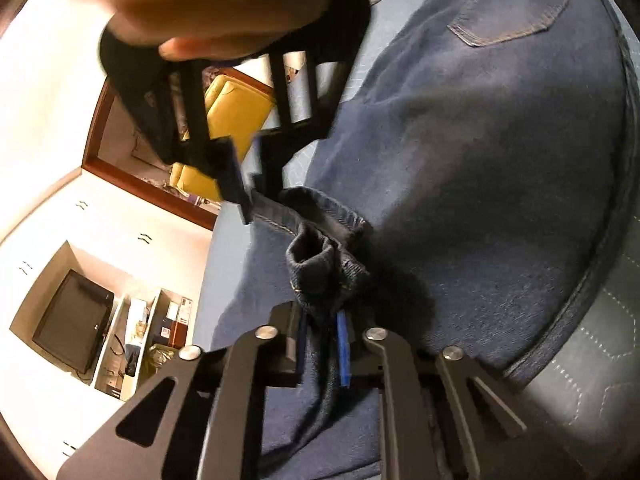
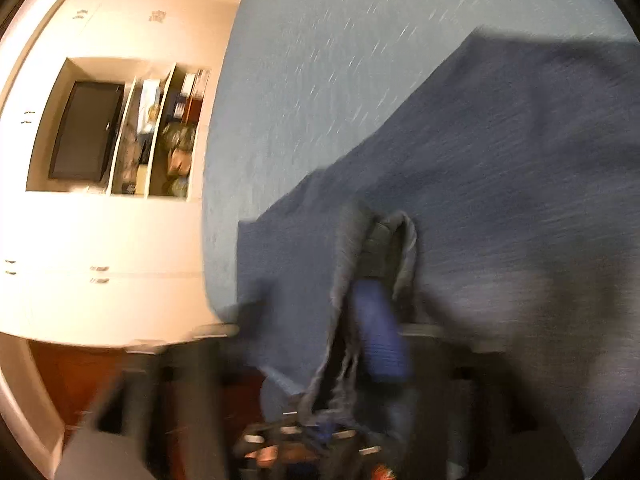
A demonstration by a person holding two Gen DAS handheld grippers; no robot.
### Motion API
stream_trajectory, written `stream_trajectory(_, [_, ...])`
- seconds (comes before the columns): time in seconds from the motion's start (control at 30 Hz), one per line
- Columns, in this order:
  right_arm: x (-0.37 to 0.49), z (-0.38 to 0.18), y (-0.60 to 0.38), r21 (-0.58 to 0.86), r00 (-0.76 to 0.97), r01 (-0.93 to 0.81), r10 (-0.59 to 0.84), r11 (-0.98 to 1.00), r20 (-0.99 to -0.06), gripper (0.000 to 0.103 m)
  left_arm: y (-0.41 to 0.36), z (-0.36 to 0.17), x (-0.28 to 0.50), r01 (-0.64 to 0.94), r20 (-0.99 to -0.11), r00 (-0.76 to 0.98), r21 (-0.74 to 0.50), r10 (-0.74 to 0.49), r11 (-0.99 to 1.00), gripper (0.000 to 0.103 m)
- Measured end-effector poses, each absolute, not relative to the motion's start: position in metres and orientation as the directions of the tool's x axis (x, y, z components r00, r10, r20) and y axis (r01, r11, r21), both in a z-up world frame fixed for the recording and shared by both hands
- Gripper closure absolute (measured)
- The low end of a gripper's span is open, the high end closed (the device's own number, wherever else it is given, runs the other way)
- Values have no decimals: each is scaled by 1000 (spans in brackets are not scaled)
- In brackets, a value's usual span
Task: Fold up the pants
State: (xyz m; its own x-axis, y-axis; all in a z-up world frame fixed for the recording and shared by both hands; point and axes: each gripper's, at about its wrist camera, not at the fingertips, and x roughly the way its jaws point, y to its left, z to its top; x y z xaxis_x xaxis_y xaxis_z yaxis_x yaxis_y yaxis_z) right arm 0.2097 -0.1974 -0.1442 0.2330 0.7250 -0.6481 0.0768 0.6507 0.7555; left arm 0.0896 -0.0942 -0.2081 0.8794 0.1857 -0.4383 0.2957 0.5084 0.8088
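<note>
Dark blue jeans lie spread on a light blue bed, with a back pocket at the top. My left gripper is at the bottom of the left wrist view, shut on a bunched fold of the hem. A hand holds my right gripper just beyond it, jaws apart, tips over the hem edge and pinching nothing. The right wrist view is blurred. Its dark fingers stand wide apart, and the jeans and a blue pad wrapped in denim fill the middle.
A white wall unit with a dark TV and cluttered shelves stands past the bed's left edge. A brown-framed opening shows something yellow. A grey quilted cover lies at the right. Bare bedspread stretches beyond the jeans.
</note>
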Motion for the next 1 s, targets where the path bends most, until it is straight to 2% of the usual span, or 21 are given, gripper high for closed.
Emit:
stream_trajectory(0.17, [198,-165,-228,777,199,203,752,596,-629,24,-74,-175,86,286,-448,883,749,138,598,93])
stream_trajectory(0.23, [197,-177,-222,800,162,230,789,554,-593,24,-67,-169,89,300,-469,874,725,125,621,93])
stream_trajectory(0.33, [201,-182,-196,830,105,201,831,520,-546,24,-63,-161,94,304,-476,870,722,126,621,93])
stream_trajectory(0.5, [215,-188,-163,824,71,157,826,544,-559,25,-60,-153,89,313,-477,871,721,115,618,93])
stream_trajectory(0.53, [217,-188,-163,821,78,151,821,551,-565,37,-59,-153,88,316,-477,872,722,112,616,93])
stream_trajectory(0.57, [220,-190,-163,806,86,144,805,574,-588,70,-60,-153,85,318,-477,872,723,111,614,93])
stream_trajectory(0.6, [220,-190,-164,800,93,133,797,585,-597,87,-60,-155,83,322,-478,872,724,108,611,93])
stream_trajectory(0.63, [219,-189,-165,798,106,99,791,595,-603,96,-61,-158,81,328,-481,871,725,104,606,93])
stream_trajectory(0.73, [214,-184,-174,762,159,32,749,647,-643,96,-65,-167,76,352,-488,869,733,89,582,93])
stream_trajectory(1.0, [210,-198,-220,748,219,11,728,664,-650,97,-106,-192,74,418,-486,874,772,20,479,93])
